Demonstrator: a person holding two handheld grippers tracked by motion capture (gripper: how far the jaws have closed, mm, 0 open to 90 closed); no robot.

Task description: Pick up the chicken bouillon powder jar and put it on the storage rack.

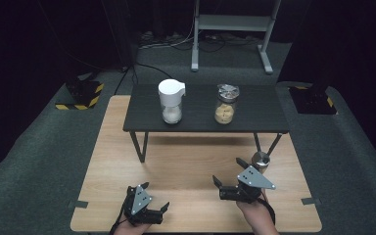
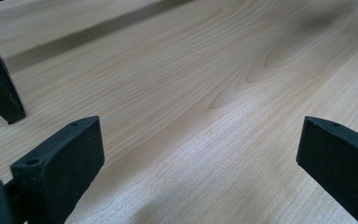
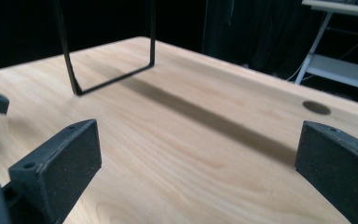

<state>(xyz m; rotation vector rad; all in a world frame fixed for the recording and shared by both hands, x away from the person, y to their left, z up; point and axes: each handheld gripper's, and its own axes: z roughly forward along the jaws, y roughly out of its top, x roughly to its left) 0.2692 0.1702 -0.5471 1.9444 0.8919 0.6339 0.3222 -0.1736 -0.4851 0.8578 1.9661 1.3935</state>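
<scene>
Both tools rest wide open and empty on the tabletop, the left tool and right tool near its front edge. A small metal cup stands just beside the right tool.

Dark room, grey carpet, a white metal stand at the back

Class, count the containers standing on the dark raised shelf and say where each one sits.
2. A white-lidded jar stands on the shelf's left half; a clear jar with yellowish contents stands to its right, near the middle. Both are upright and apart.
</scene>
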